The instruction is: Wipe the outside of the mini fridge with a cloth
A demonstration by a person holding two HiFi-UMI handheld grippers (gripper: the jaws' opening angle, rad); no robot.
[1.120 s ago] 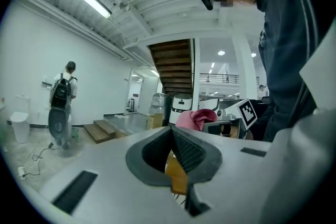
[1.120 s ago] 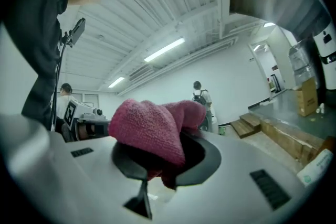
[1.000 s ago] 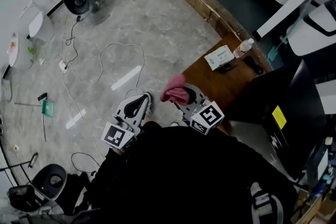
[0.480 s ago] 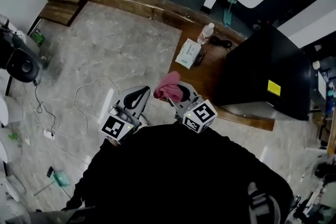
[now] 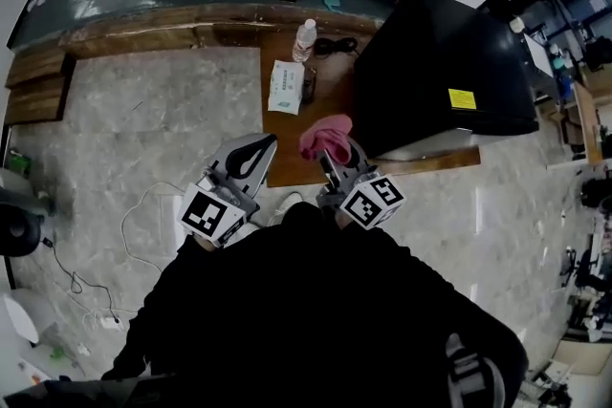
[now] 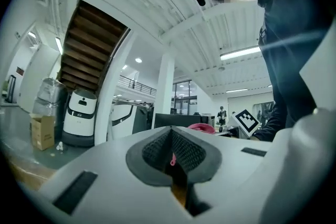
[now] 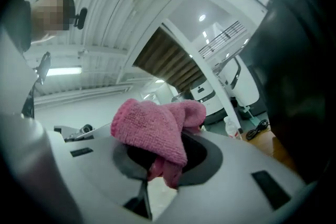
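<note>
Head view, fridge: one black box-shaped mini fridge (image 5: pixel 440 62) stands on the right end of a low brown wooden platform (image 5: pixel 287 153). Its left side faces bare wood.
Head view, cloth: one pink terry cloth (image 5: pixel 325 137) hangs over the platform's front part, just beside the fridge's near left corner. Whether they touch cannot be told.
Head view, grippers: two. The left gripper (image 5: pixel 264 145) and right gripper (image 5: pixel 331 153) sit side by side at the platform's front edge.
Head view, small things: one clear plastic water bottle (image 5: pixel 304 37) and one white tissue pack (image 5: pixel 286 87), both left of the fridge.
Head view, room: grey stone floor (image 5: pixel 124 129) lies open to the left.
Left gripper view, left gripper (image 6: pixel 171 136): pads pressed together, gripping nothing.
Right gripper view, right gripper (image 7: pixel 165 160): clenched on the cloth (image 7: pixel 152 131), which bunches above the jaws. The fridge's dark wall (image 7: pixel 294 60) fills the right edge.
</note>
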